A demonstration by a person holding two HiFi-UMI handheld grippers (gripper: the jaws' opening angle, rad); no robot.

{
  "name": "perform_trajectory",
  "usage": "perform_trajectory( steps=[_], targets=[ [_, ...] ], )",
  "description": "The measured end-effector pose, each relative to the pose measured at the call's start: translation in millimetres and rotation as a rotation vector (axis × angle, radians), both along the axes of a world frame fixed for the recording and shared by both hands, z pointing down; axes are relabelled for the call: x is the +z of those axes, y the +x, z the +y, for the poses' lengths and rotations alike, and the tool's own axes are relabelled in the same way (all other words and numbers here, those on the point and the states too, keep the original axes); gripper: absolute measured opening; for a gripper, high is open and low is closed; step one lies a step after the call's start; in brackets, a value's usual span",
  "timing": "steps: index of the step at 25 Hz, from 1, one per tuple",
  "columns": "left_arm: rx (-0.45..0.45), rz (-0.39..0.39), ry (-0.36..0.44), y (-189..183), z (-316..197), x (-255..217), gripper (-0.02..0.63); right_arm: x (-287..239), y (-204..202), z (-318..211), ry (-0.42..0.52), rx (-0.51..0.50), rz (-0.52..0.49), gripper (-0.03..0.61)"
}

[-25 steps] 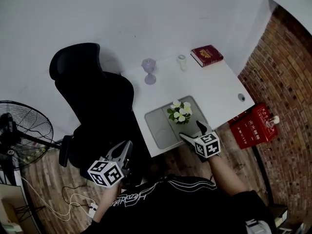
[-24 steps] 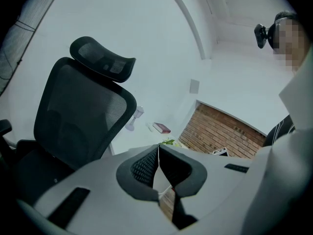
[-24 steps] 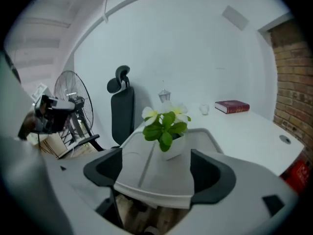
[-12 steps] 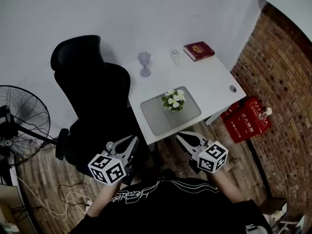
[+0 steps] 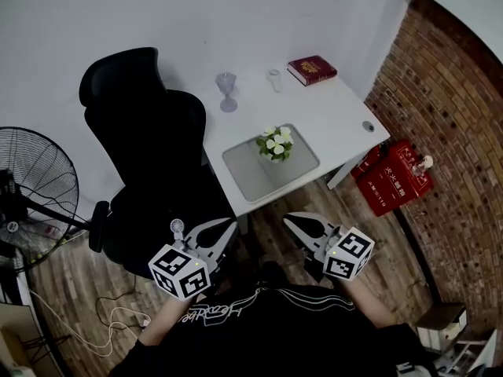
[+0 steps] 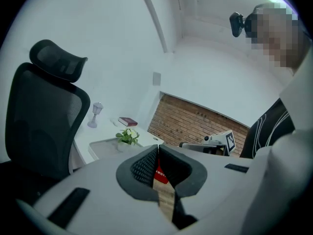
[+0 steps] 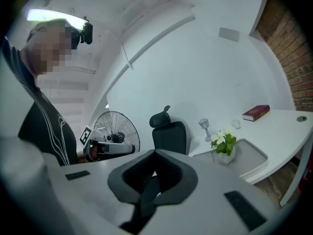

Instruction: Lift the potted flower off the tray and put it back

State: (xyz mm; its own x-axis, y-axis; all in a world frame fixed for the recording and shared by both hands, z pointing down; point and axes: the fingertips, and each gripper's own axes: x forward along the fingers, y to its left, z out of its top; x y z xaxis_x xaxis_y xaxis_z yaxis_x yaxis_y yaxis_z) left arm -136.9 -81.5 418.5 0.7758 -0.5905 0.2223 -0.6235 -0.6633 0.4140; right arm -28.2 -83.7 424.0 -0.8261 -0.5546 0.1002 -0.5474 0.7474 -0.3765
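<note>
potted flower: white blooms, green leaves
tray: grey
desk: white
book: dark red
chair: black
brick wall: reddish-brown, brick pattern
floor: brown wood planks

A plain white wall runs behind the scene and meets a red-brown brick wall on the right. The floor is wood planks. A white counter stands in the corner with a black mesh office chair just beside it. A standing fan is further left. A red box sits on the floor against the brick. A bright strip light glows overhead.
</note>
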Motion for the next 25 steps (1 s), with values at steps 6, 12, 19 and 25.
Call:
perform_trajectory(
  steps=[6, 12, 19, 25],
  targets=[
    [0.019, 0.0, 0.012, -1.3, 15.8, -3.6, 0.034, -5.6, -5.5, 17.2, 0.024, 0.014, 0.007, 0.0],
    [0.029, -0.019, 0.033, -5.6, 28.1, -3.5, 0.034, -7.8, -13.1, 30.4, 0.038, 0.015, 0.013, 0.0],
    [0.028, -0.02, 0.036, -11.5, 37.6, -1.1, 0.034, -3.7, -19.6, 41.2, 0.034, 0.013, 0.018, 0.0],
    [0.02, -0.017, 0.033, -18.3, 40.8, 0.4, 0.034, 0.2, -25.1, 47.0, 0.025, 0.011, 0.018, 0.0]
  ],
)
